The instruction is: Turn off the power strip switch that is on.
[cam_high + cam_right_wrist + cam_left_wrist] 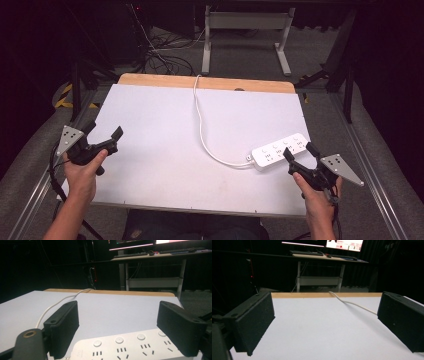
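Observation:
A white power strip (280, 151) with several sockets lies flat near the table's right front; its white cable (201, 127) runs back over the far edge. My right gripper (300, 152) hovers just in front of the strip, jaws open. In the right gripper view the strip (130, 346) lies between and below the two spread black jaws, which do not touch it. At the table's left edge my left gripper (105, 134) is held open over bare white surface. The left gripper view has the cable (354, 304) crossing the board ahead of the wide-apart jaws (323, 322).
The white tabletop (165, 145) has a wooden strip (150, 80) along its far edge. Beyond it stands a desk frame (245, 35) with tangled cables (160, 55) on the floor. Metal rails (370, 165) flank the table on both sides.

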